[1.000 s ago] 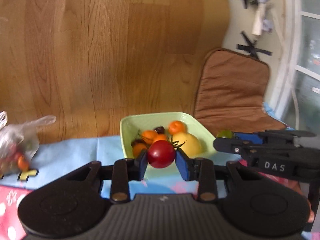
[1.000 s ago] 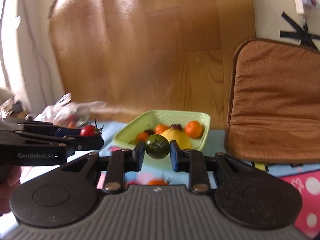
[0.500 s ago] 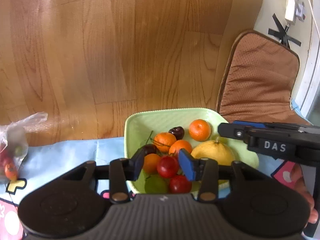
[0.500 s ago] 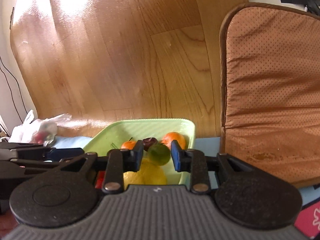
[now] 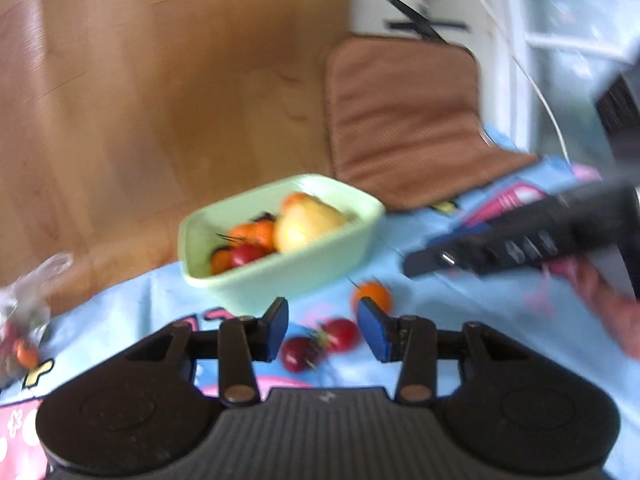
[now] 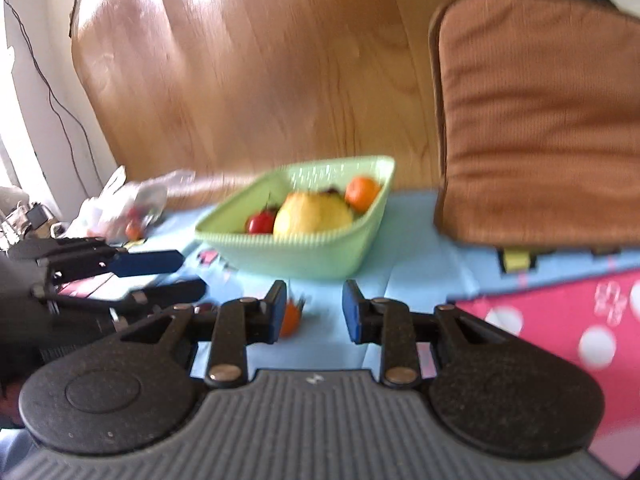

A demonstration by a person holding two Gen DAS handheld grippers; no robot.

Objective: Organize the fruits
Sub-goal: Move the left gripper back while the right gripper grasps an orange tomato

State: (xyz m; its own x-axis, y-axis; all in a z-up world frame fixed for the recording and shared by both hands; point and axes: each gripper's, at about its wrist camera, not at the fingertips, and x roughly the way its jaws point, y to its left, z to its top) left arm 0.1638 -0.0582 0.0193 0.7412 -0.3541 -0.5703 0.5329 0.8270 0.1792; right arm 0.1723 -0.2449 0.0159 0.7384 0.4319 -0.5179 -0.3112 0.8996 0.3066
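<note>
Both tongs stand part open and hold nothing. We find the left tongs [image 5: 322, 330] above the blue cloth [image 5: 420, 312], their blue pads apart with clear space between them; two red tomatoes [image 5: 320, 344] lie on the cloth below that gap, touching neither pad, and an orange tomato [image 5: 371, 297] lies just beyond the right-hand pad. We find the right tongs [image 6: 315, 312] likewise spread and empty over the same cloth, with the orange tomato partly hidden behind their left-hand pad; whether it touches that pad we cannot tell. From the right wrist view the left tongs show at the left edge, one blue finger above one black finger, apart. From the left wrist view the right tongs show as a dark blurred bar at the right, with part of a hand [image 5: 612, 316] beneath. The green bowl [image 5: 280, 276] sits on the cloth just beyond both tongs, in front of the wooden board [image 5: 160, 100]. It holds a large yellow fruit [image 6: 312, 214], a small orange [image 6: 361, 193], a red tomato [image 6: 260, 222] and further small orange and dark fruits. A clear plastic bag [image 6: 128, 204] with small fruits lies at the left, and a brown cushion [image 6: 540, 120] stands at the right. Both views are blurred.
</note>
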